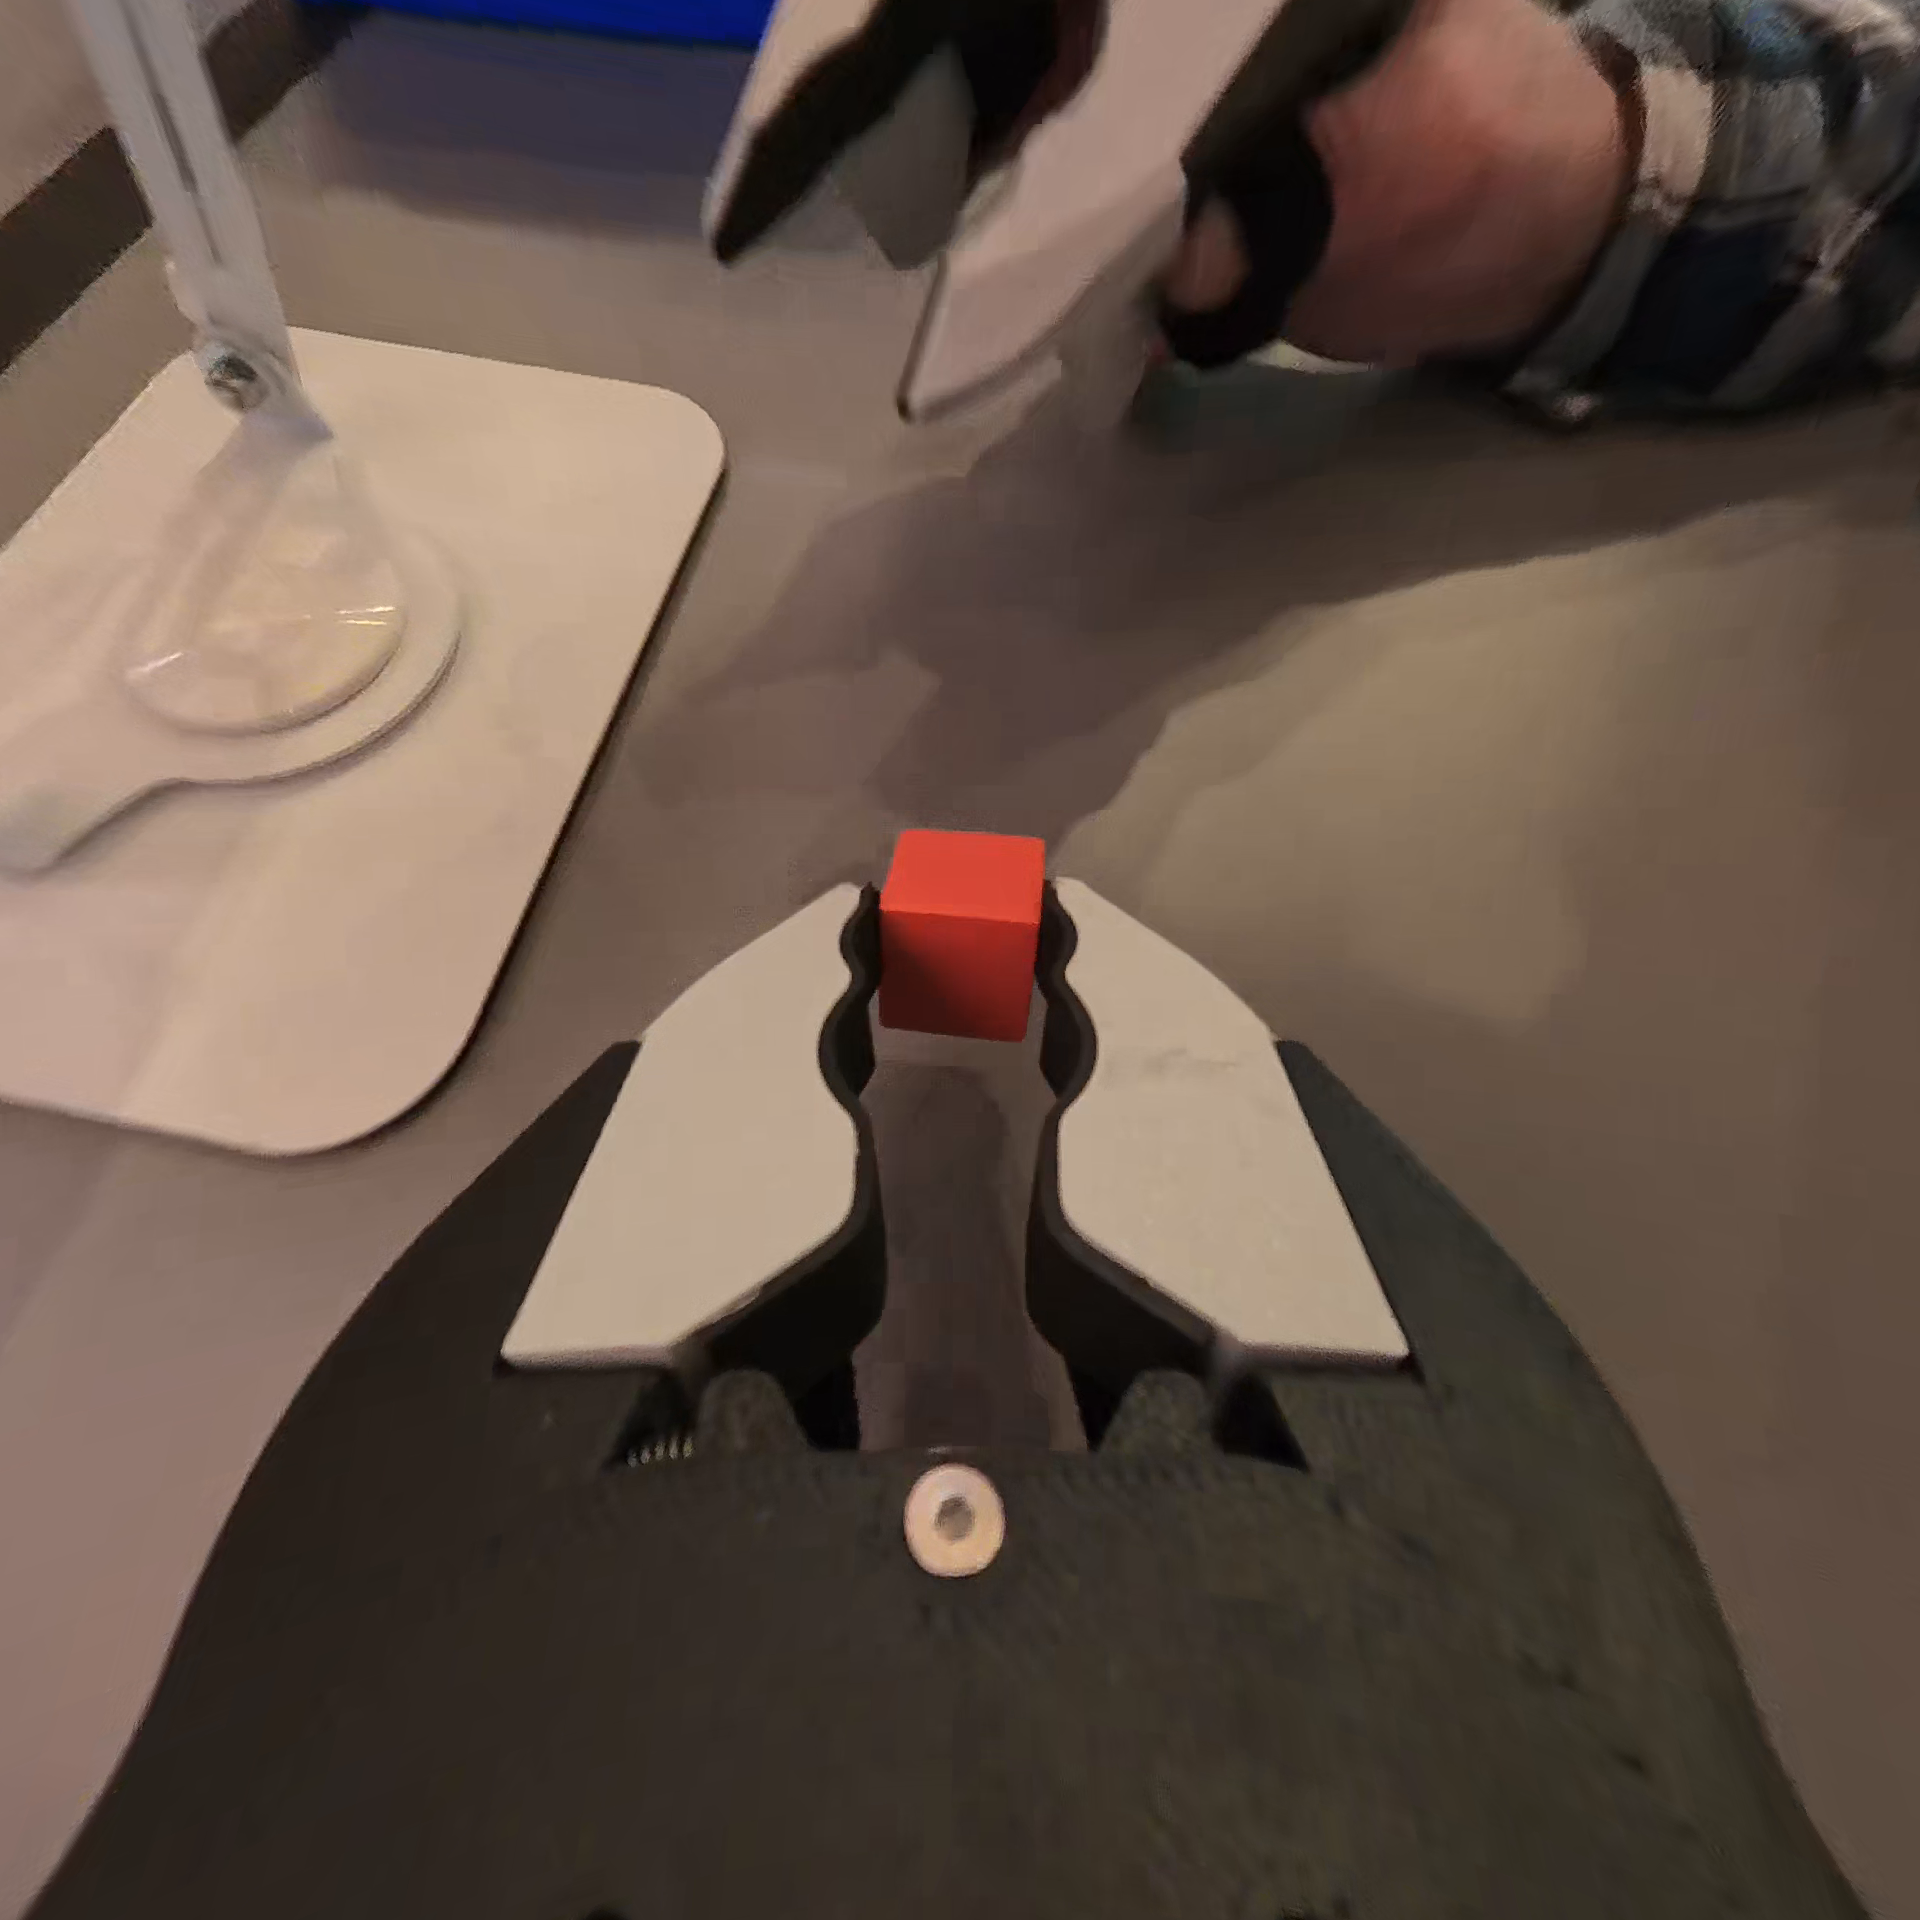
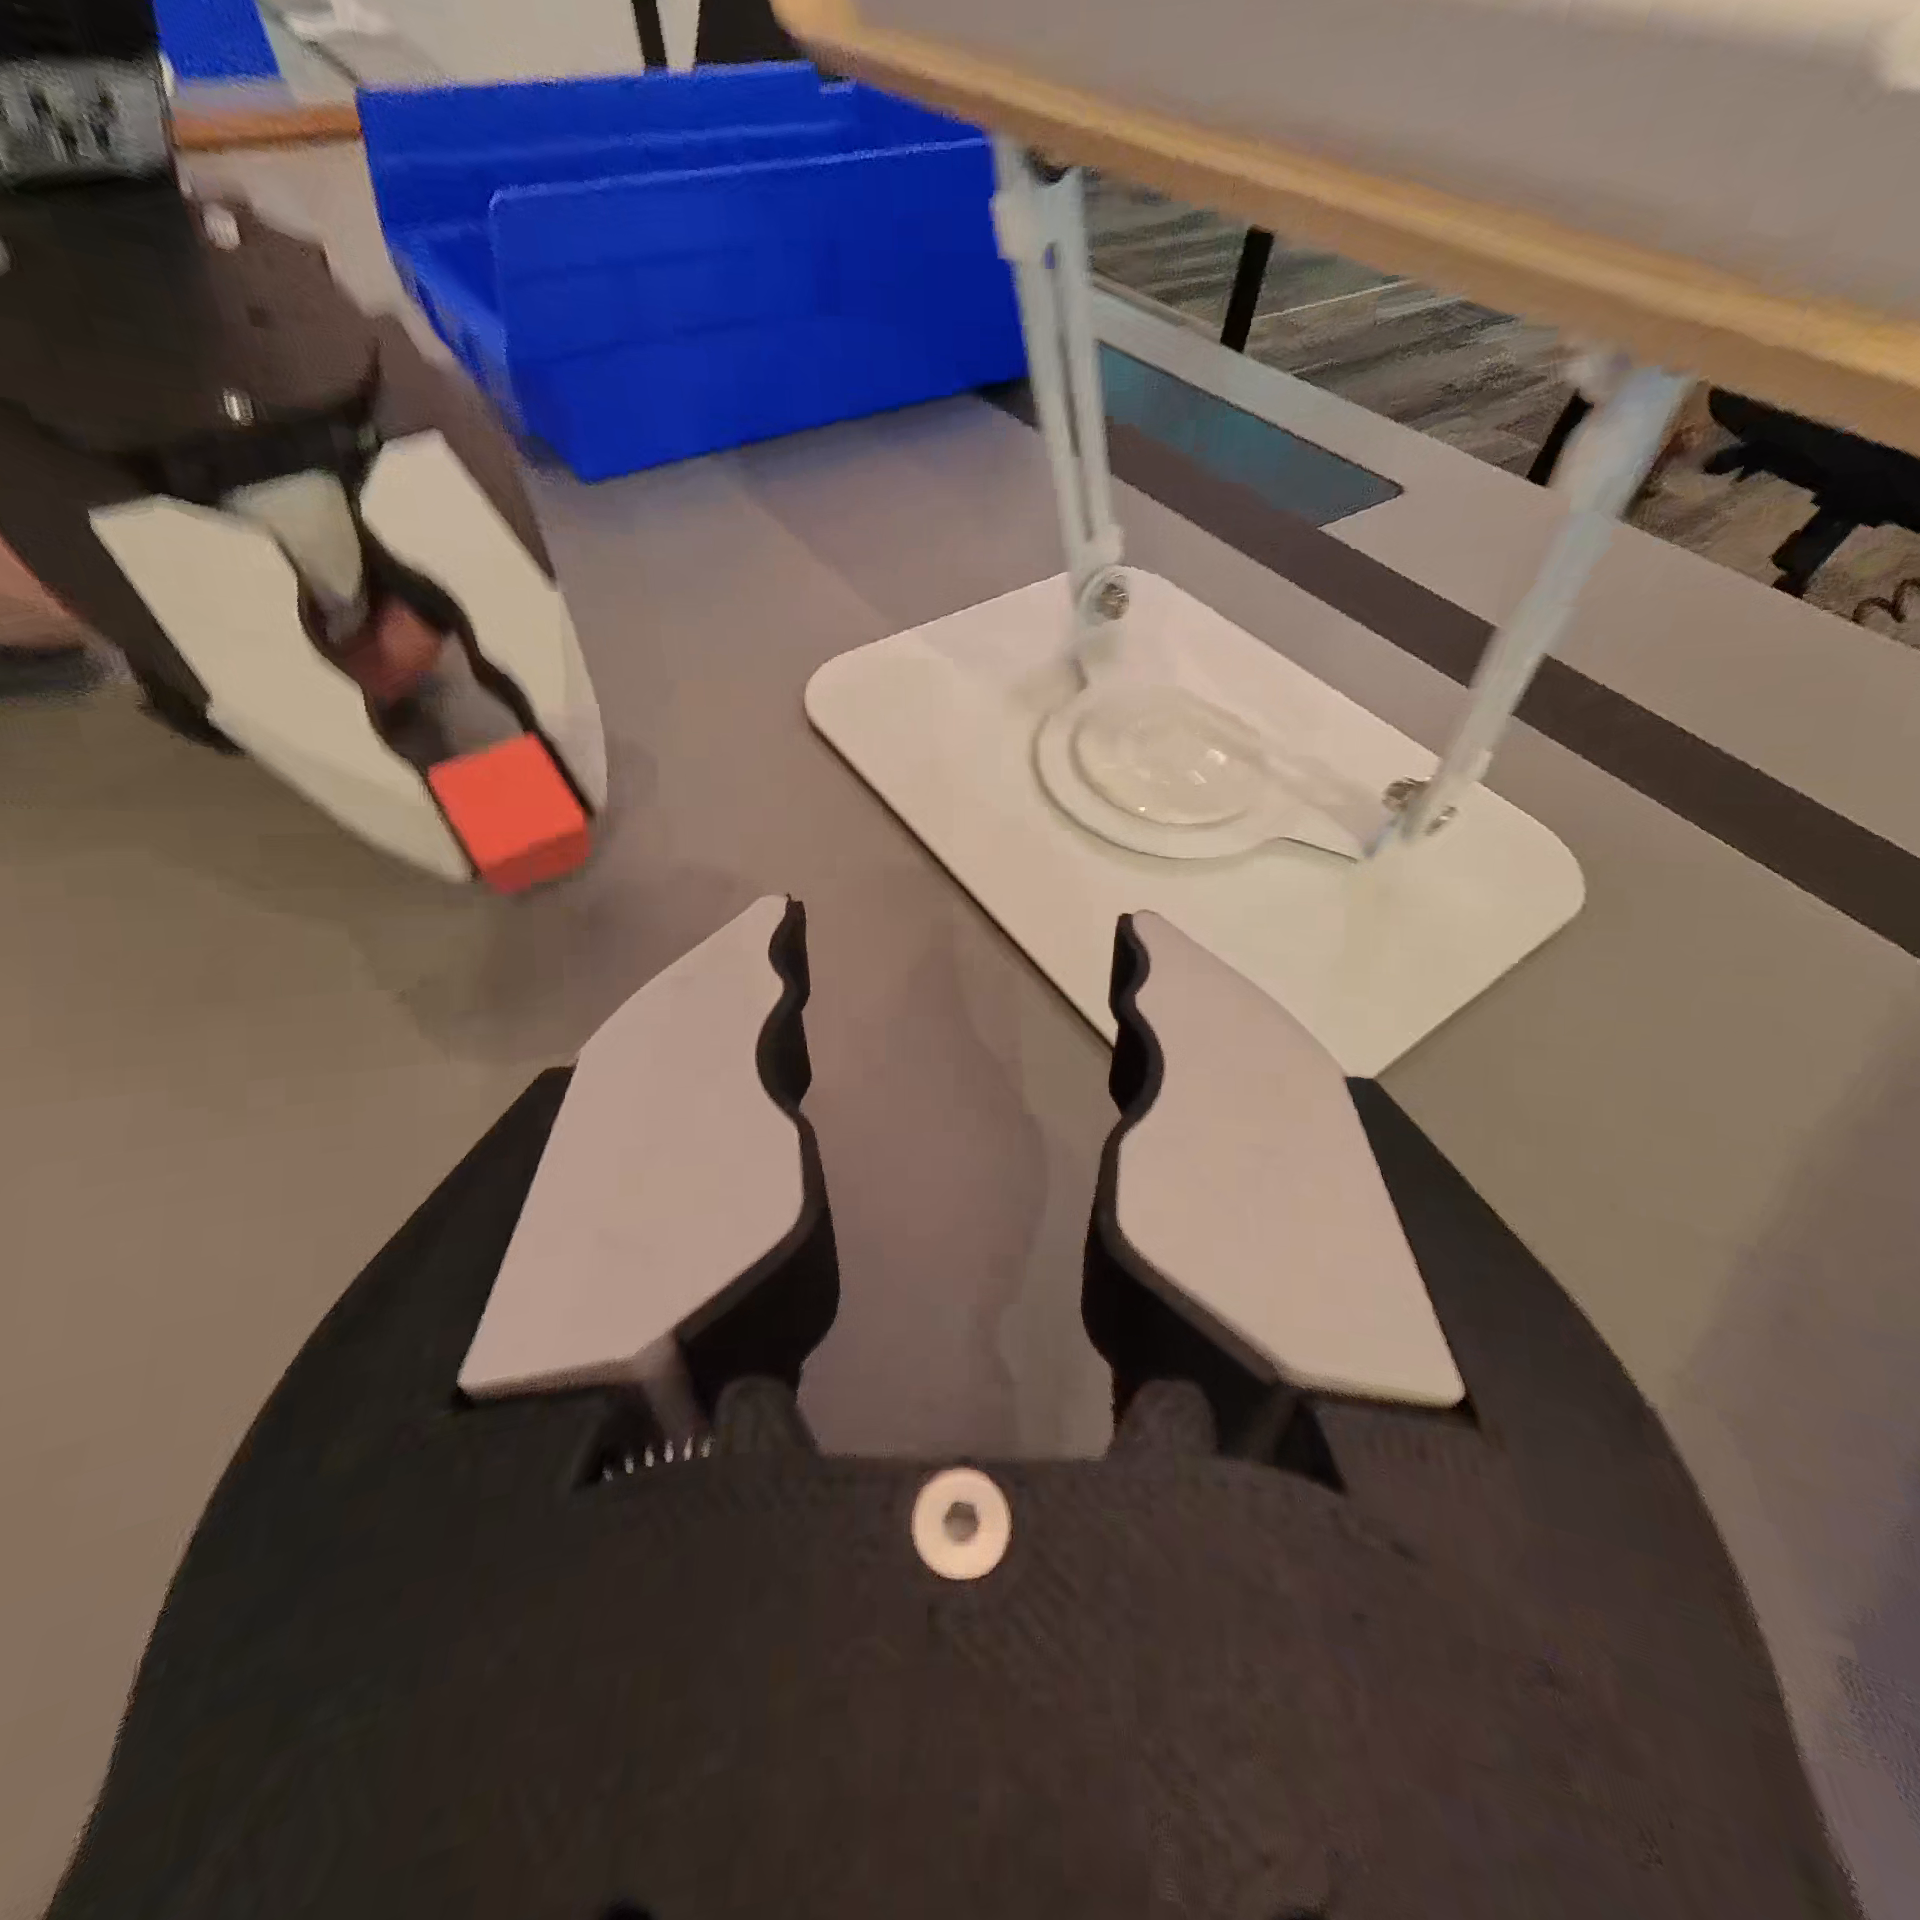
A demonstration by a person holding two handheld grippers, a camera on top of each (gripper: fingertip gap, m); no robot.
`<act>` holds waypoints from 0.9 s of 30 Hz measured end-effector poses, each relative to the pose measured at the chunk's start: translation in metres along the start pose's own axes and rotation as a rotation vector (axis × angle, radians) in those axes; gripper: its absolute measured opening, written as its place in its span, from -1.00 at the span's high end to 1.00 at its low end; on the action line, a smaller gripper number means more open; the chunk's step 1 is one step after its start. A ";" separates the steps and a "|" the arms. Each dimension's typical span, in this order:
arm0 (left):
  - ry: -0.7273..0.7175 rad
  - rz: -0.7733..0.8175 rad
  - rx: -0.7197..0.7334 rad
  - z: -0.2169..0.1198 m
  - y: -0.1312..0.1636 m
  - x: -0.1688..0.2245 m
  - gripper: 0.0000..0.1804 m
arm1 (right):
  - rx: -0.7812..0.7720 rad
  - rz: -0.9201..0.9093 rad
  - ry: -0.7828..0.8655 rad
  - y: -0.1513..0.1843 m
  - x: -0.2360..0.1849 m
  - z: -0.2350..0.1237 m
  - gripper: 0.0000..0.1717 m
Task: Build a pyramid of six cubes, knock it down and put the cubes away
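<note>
My left gripper (image 1: pixel 958 914) is shut on a red cube (image 1: pixel 958 935), both pads pressed on its sides, held just above the grey table (image 1: pixel 1455 831). The right wrist view shows the same cube (image 2: pixel 509 810) at the tips of the left gripper (image 2: pixel 499 821) at the left. My right gripper (image 2: pixel 956 925) is open with nothing between its fingers, over the grey table. It also shows in the left wrist view (image 1: pixel 894 260), blurred, at the top with a hand behind it.
A white stand base (image 2: pixel 1195 810) with metal legs sits on the table, right of the right gripper; it shows at the left in the left wrist view (image 1: pixel 312 675). A blue bin (image 2: pixel 686 260) stands at the back. A wooden board (image 2: pixel 1351 208) overhangs at the upper right.
</note>
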State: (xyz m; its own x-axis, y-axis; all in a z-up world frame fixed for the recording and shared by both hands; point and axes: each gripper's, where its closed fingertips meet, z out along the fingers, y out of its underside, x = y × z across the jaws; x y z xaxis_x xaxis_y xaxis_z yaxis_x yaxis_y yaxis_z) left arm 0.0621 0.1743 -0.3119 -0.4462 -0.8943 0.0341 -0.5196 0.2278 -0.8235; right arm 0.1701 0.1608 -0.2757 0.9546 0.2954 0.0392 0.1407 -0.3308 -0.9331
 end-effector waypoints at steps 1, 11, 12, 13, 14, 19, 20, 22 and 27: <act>0.033 -0.007 -0.006 0.007 0.001 0.004 0.69 | 0.012 0.019 0.000 -0.002 0.004 -0.002 0.35; 0.020 -0.011 -0.215 0.004 0.038 0.004 0.13 | -0.025 -0.037 -0.066 0.002 -0.016 0.008 0.34; 0.000 0.011 -0.220 -0.001 0.041 0.002 0.10 | -0.021 -0.033 -0.067 0.002 -0.016 0.007 0.34; -0.009 0.016 -0.225 -0.009 0.043 0.002 0.08 | -0.017 -0.027 -0.069 0.001 -0.015 0.007 0.34; -0.036 0.021 -0.218 -0.021 0.041 -0.001 0.09 | -0.014 -0.020 -0.071 0.001 -0.015 0.007 0.34; -0.308 0.085 -0.115 -0.134 0.010 -0.044 0.23 | -0.027 -0.008 -0.084 0.005 -0.015 0.009 0.35; -0.373 0.089 -0.110 -0.160 0.007 -0.058 0.26 | -0.033 -0.010 -0.088 0.006 -0.016 0.010 0.35; -0.461 0.079 -0.145 -0.205 0.012 -0.087 0.29 | -0.042 -0.015 -0.092 0.007 -0.017 0.011 0.35; -0.518 0.001 -0.395 -0.254 0.076 -0.157 0.29 | -0.050 -0.014 -0.100 0.008 -0.018 0.012 0.36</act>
State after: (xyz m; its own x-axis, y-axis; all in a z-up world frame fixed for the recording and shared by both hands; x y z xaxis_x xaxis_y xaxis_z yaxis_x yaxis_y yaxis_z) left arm -0.0917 0.4300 -0.2360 -0.0894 -0.9413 -0.3256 -0.7921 0.2654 -0.5497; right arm 0.1511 0.1636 -0.2883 0.9217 0.3877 0.0133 0.1686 -0.3695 -0.9138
